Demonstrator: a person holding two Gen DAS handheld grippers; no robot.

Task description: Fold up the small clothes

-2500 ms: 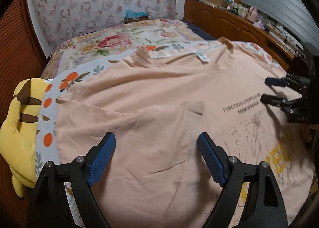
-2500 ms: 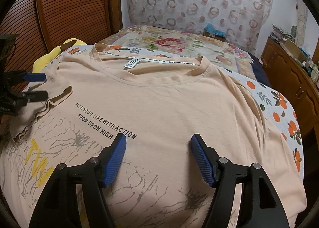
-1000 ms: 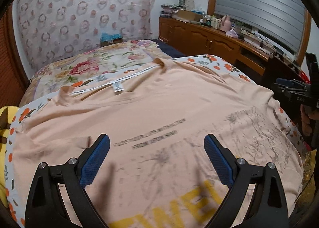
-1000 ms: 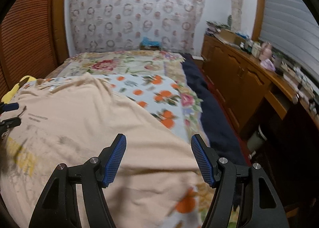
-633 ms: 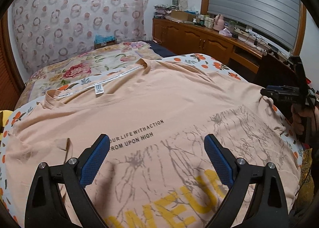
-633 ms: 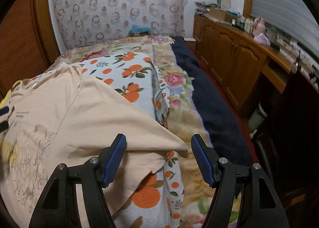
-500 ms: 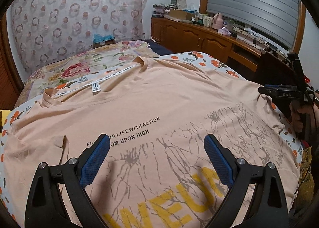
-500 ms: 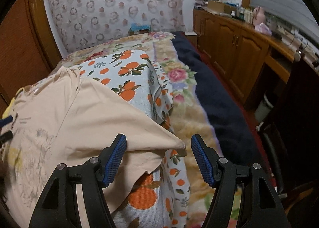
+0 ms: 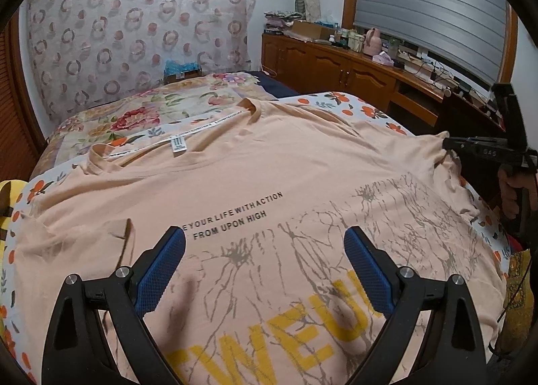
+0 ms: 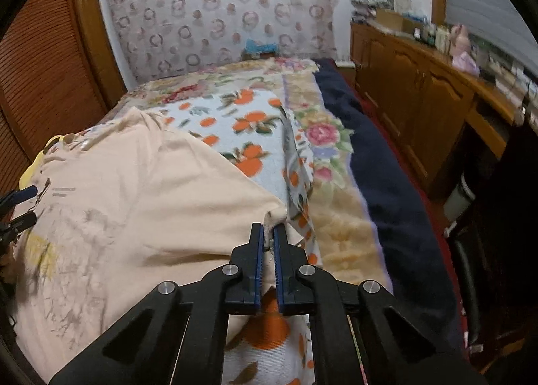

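A peach T-shirt (image 9: 255, 166) with black lettering and a yellow print lies spread face up on the bed; it also shows in the right wrist view (image 10: 141, 203). My left gripper (image 9: 265, 240) is open and empty, just above the shirt's chest print. My right gripper (image 10: 268, 233) is shut on the tip of the shirt's right sleeve at the bed's right side; in the left wrist view it (image 9: 449, 144) pinches that sleeve edge. The left gripper's fingertips (image 10: 20, 195) show at the far left of the right wrist view.
An orange-print blanket (image 10: 248, 129) and a floral quilt (image 9: 141, 109) cover the bed. A yellow plush toy (image 9: 8, 190) lies at the left edge. A wooden cabinet (image 9: 353, 72) with clutter runs along the right wall. A dark blue cover (image 10: 370, 163) hangs off the right side.
My right gripper has swung to the shirt's right sleeve and shut on its tip. My left gripper has moved from the left sleeve to over the chest, still open.
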